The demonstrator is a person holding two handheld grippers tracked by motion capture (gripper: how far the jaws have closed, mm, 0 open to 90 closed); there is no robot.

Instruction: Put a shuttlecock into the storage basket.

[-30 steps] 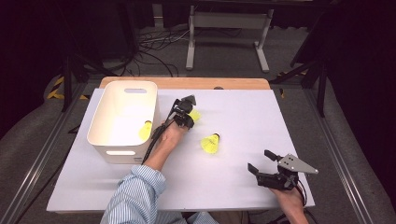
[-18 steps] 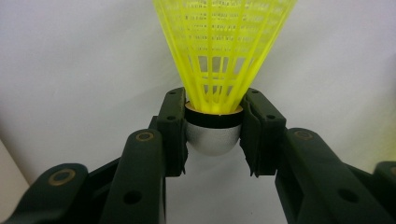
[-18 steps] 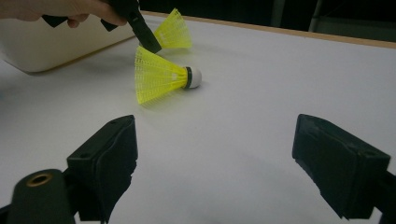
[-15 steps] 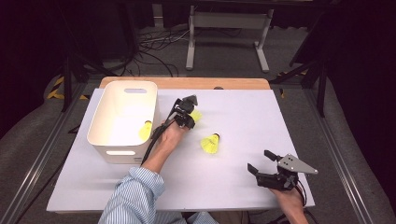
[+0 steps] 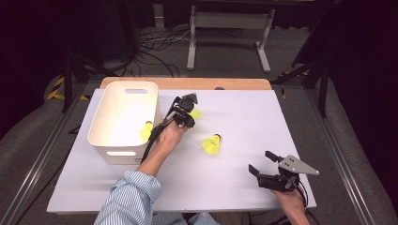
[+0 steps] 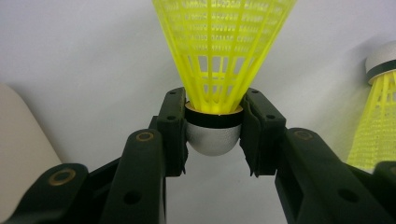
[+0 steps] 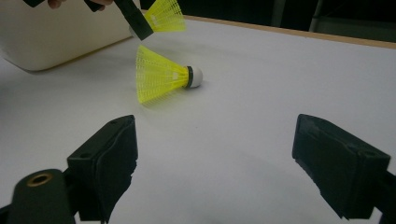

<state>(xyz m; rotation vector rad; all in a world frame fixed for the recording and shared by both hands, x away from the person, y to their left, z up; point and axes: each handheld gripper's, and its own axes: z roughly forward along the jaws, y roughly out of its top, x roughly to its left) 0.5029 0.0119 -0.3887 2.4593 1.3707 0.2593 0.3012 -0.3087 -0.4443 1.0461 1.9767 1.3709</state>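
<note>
Right now the left tool (image 6: 214,133) is pinching a yellow shuttlecock (image 6: 219,51) by its firm cork base, sparing the light, crushable skirt, above the worktop (image 5: 281,117) beside the bin (image 5: 105,140); the right tool (image 7: 215,163) is idling spread.

The left gripper (image 6: 214,133) clamped a yellow shuttlecock (image 6: 219,56) by its silver cap, one black pad against each side of the cap, the mesh skirt fanning upward. A second shuttlecock (image 6: 378,112) lay at the right edge on the white table (image 6: 93,56). A cream bin (image 6: 21,140) edged in at the left.
</note>
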